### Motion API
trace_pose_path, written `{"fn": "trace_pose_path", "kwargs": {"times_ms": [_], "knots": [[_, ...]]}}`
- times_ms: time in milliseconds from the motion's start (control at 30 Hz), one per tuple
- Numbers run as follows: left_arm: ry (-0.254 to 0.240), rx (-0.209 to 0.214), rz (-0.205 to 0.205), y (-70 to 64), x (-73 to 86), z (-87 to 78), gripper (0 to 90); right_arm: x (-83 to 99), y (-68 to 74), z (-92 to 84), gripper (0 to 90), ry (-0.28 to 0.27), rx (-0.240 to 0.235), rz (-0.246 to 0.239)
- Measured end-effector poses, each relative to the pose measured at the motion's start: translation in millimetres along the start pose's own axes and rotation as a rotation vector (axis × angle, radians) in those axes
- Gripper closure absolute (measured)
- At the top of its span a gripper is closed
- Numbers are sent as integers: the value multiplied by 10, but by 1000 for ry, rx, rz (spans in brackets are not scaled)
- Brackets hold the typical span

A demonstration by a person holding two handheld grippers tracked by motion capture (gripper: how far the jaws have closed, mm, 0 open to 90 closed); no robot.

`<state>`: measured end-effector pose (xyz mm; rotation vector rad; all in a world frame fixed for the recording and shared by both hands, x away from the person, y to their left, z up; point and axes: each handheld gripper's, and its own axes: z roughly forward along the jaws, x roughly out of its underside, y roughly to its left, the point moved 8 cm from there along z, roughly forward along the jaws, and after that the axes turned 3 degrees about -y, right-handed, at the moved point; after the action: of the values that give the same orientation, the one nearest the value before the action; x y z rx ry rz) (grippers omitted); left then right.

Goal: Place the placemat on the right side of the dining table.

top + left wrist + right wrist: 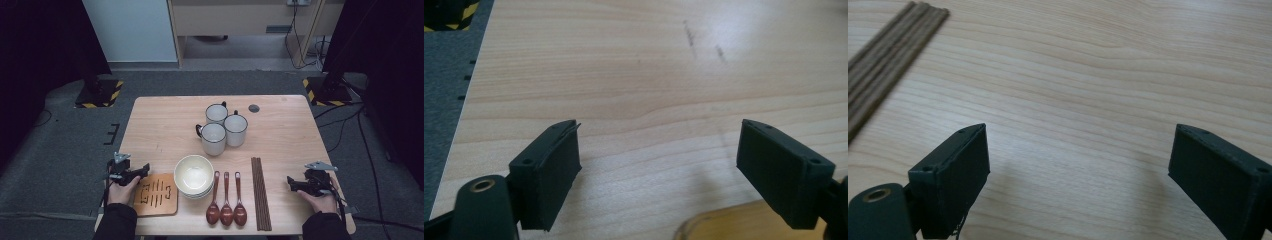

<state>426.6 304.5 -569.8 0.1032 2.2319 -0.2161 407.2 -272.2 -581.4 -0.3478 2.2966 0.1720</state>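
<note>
Chopsticks (pixel 260 192) lengthwise, seemingly pointing away

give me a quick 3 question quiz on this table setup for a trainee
1. How many dark red wooden spoons lie between the stack of cream ceramic bowls and the bundle of dark brown wooden chopsticks?
2. True or false: the left claw is shut on the slotted wooden trivet.
3. Which lies nearest the right claw? A) white enamel mugs with dark rims B) chopsticks C) bowls

Key:
1. Three.
2. False; its jaws stand open over the bare light wooden table, with nothing between them.
3. B.
</note>
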Motion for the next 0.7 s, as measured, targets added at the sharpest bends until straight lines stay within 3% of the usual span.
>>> {"fn": "trace_pose_path", "kwargs": {"times_ms": [233, 333, 500, 700], "knots": [[-54, 49, -24, -193, -4, -266, 177, -57, 198, -141, 104, -32, -52, -16], [-49, 50, -8, -239, 42, -341, 175, -56, 233, -172, 104, -33, -52, -25], [-36, 37, 10, -267, 115, -424, 171, -122, 354, -285, 108, -79, -75, -24], [0, 22, 55, -301, 198, -413, 148, -188, 545, -362, 107, -116, -81, -33]]}}
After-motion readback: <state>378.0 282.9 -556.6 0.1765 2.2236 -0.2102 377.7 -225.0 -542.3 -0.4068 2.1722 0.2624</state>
